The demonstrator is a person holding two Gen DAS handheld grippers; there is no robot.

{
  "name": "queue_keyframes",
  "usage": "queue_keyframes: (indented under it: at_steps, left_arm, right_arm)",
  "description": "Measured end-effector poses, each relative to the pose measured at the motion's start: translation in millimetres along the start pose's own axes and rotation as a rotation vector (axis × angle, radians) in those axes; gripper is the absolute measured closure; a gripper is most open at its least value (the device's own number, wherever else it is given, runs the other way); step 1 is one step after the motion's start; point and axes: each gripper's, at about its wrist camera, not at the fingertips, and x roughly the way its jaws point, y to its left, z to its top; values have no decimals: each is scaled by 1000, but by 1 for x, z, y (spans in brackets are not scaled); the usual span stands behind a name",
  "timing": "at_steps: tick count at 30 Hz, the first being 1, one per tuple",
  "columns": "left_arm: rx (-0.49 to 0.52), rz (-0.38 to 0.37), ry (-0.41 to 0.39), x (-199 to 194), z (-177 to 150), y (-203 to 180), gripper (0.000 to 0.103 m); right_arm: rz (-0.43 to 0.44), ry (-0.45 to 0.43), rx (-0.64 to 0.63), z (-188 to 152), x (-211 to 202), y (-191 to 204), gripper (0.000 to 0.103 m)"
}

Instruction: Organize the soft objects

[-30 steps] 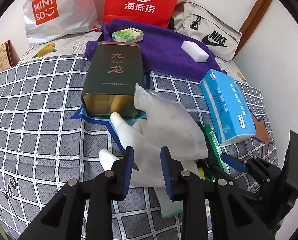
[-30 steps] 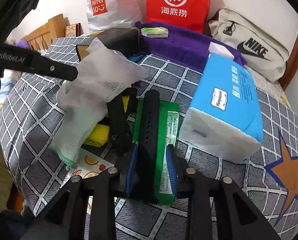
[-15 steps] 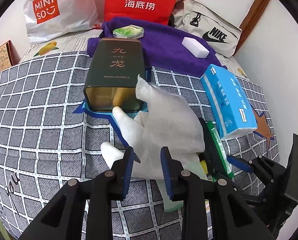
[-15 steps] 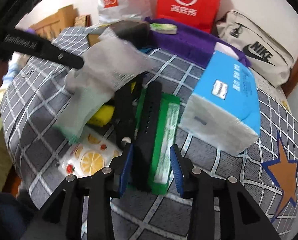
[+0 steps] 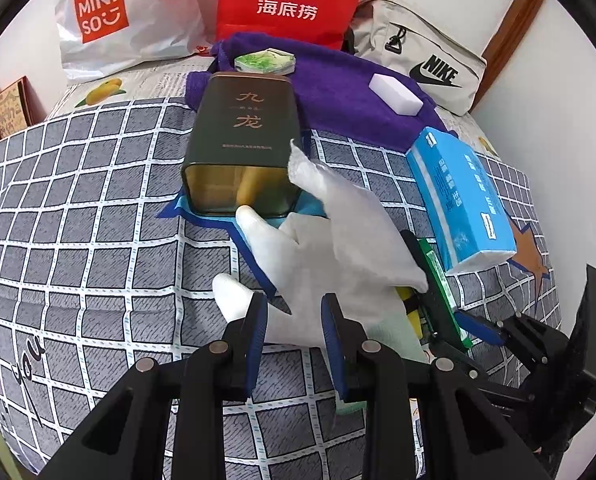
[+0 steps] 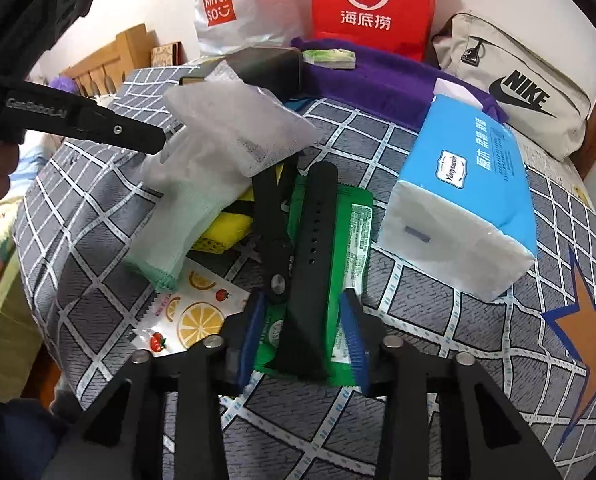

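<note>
White glove [image 5: 322, 264] pinched in my left claw [image 5: 293, 320]; only right view shows lemon sachet [image 6: 185, 316] (left of closing right claw [image 6: 304, 328], straddling black strap [image 6: 310, 240]).

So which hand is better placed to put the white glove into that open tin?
Left: the left gripper already holds the white glove just before the open tin; the closing right gripper straddles the green packet.

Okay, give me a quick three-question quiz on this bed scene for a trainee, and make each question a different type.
1. True or false: the dark tin lies on its side, its open end toward the left wrist camera.
2. What does the left gripper hold? A) a white glove B) a sock C) a pillow
3. Fill in: the black strap lies on top of a ___ packet.

Key: 1 true; 2 A; 3 green.
</note>
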Motion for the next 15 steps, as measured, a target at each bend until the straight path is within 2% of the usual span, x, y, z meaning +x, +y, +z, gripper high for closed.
queue_keyframes:
  at_steps: [5, 10, 15]
  left_arm:
    - [-5, 4, 12, 2, -4, 2, 77]
    - [-3, 3, 14, 1, -6, 2, 77]
    - [4, 3, 11, -1, -6, 1, 77]
  right_arm:
    - [-8, 9, -27, -6, -5, 4, 68]
    - [41, 21, 15, -15, -12, -3, 68]
    - [17, 44, 5, -23, -19, -9, 66]
